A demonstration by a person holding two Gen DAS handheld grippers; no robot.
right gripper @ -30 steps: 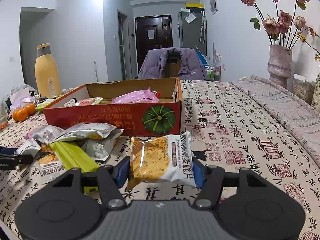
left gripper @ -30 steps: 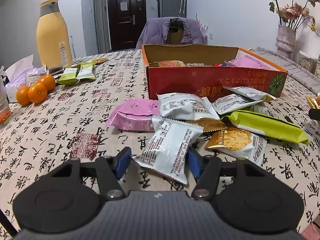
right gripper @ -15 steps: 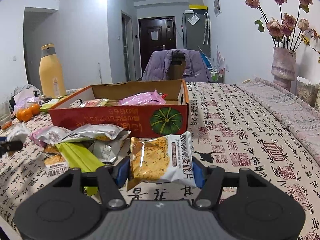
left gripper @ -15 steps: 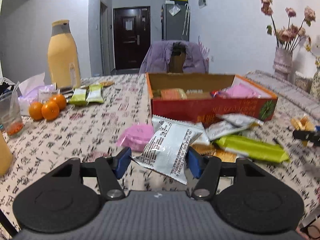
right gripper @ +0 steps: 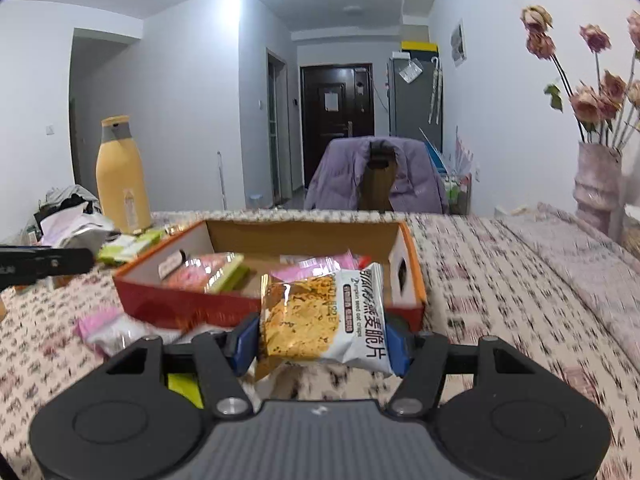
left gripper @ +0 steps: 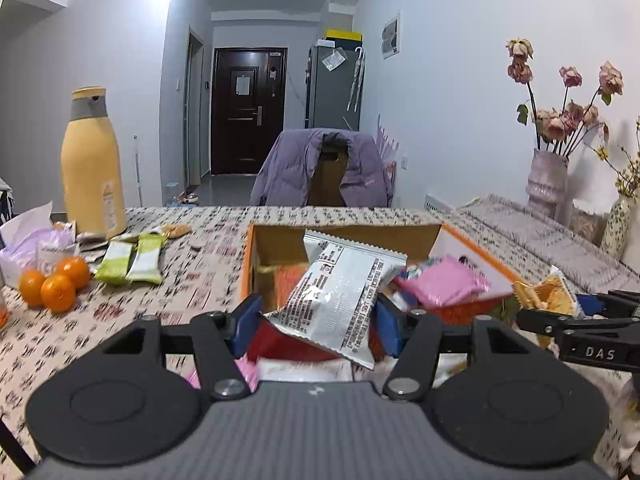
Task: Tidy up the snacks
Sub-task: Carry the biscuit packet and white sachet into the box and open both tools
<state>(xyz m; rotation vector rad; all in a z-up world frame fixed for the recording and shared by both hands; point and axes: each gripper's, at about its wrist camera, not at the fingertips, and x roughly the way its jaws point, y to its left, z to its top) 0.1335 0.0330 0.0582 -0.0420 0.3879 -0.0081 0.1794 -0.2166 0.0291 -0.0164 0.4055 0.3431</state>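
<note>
L gripper (left gripper: 316, 322): I'm holding it tilted slightly down, clamping a silver packet (left gripper: 340, 300) in front of the box (left gripper: 472, 256).
R gripper (right gripper: 322, 342): I'm pinching an orange crisp packet (right gripper: 324, 320), also angled down, near the box's front wall.
Table (right gripper: 480, 280): pkts lying loose by the box.

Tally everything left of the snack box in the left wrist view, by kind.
Oranges: 3
Green snack packets: 2
Yellow bottle: 1
Total: 6, leaving out the blurred wrappers and tissue near the bottle.
</note>
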